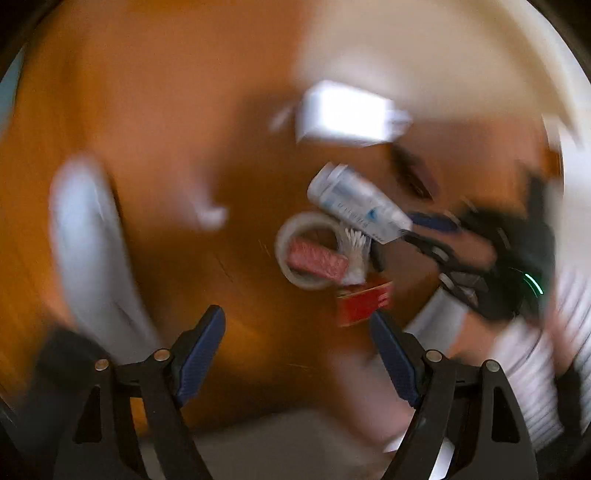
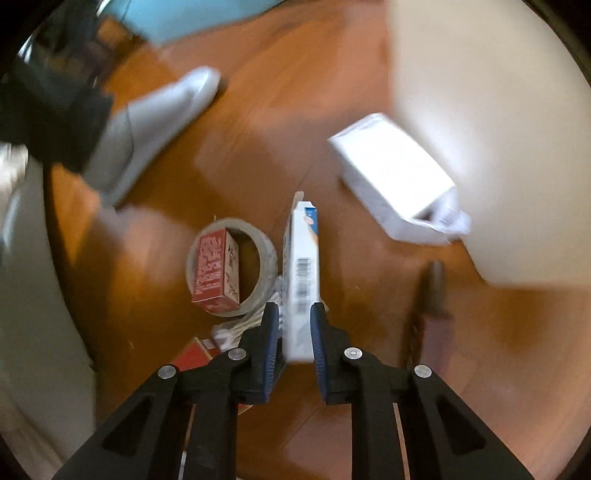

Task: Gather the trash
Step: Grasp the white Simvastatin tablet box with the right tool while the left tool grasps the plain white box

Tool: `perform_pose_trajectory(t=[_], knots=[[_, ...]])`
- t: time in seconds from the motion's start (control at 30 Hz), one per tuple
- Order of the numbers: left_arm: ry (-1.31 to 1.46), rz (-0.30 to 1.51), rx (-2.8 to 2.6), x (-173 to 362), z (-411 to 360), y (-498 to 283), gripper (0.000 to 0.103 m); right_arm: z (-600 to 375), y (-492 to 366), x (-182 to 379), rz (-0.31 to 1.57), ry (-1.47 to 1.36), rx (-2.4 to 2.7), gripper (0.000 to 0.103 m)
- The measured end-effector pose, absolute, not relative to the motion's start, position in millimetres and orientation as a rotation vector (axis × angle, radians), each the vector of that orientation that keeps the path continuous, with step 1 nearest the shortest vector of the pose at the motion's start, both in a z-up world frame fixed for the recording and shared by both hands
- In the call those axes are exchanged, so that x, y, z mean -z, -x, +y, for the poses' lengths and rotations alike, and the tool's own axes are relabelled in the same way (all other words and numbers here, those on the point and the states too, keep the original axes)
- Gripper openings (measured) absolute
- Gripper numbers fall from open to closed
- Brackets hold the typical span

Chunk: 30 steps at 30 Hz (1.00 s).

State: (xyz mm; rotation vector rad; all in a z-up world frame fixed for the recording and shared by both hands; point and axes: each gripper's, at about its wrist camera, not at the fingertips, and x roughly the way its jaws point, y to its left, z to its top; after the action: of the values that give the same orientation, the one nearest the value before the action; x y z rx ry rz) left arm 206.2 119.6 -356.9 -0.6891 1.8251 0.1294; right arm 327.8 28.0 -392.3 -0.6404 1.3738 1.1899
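My right gripper (image 2: 294, 315) is shut on a white and blue carton (image 2: 301, 266) and holds it on edge above the wooden floor; the carton also shows in the left wrist view (image 1: 360, 205). Below it lie a tape roll (image 2: 267, 254) with a small red box (image 2: 216, 269) in its ring, some cotton swabs (image 2: 240, 326) and a flat red packet (image 2: 192, 352). A larger white box (image 2: 395, 177) lies further off by a pale wall. My left gripper (image 1: 297, 321) is open and empty, above the floor near the red packet (image 1: 364, 302).
A grey slipper (image 2: 159, 118) lies on the floor at the left. A brown stick-like object (image 2: 436, 288) lies to the right of the carton. Pale surfaces (image 2: 498, 110) border the floor at right and left. A blue item (image 2: 192, 18) sits at the top.
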Motion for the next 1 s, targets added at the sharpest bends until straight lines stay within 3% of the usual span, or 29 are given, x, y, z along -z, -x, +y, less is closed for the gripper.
perform_pose_trajectory(t=[0.07, 0.2, 0.27, 0.33, 0.37, 0.4, 0.53, 0.77, 0.9, 1.0], knots=[[0.832, 1.801, -0.255, 382, 122, -187, 0.080, 6, -337, 389, 1.380, 0.520, -1.151, 0.016], [0.796, 1.742, -0.326, 403, 107, -180, 0.080, -31, -346, 402, 1.388, 0.416, -1.095, 0.016], [0.817, 1.720, -0.342, 409, 104, -180, 0.080, -36, -346, 409, 1.360, 0.391, -1.125, 0.021], [0.808, 1.692, -0.363, 411, 102, -184, 0.080, -31, -348, 416, 1.362, 0.404, -1.115, 0.060], [0.804, 1.683, -0.373, 414, 101, -185, 0.080, -21, -344, 418, 1.345, 0.453, -1.095, 0.086], [0.812, 1.671, -0.385, 415, 101, -185, 0.080, -14, -344, 421, 1.316, 0.492, -1.090, 0.088], [0.898, 1.662, -0.426, 429, 98, -180, 0.080, 31, -340, 422, 1.180, 0.590, -1.181, 0.088], [1.024, 1.584, -0.448, 436, 98, -187, 0.081, 65, -326, 445, 1.128, 0.838, -1.173, 0.080], [1.129, 1.465, -0.452, 436, 109, -209, 0.085, 54, -333, 470, 1.178, 0.825, -1.077, 0.064], [1.217, 1.371, -0.467, 432, 124, -219, 0.085, 51, -332, 473, 1.170, 0.798, -1.074, 0.062]])
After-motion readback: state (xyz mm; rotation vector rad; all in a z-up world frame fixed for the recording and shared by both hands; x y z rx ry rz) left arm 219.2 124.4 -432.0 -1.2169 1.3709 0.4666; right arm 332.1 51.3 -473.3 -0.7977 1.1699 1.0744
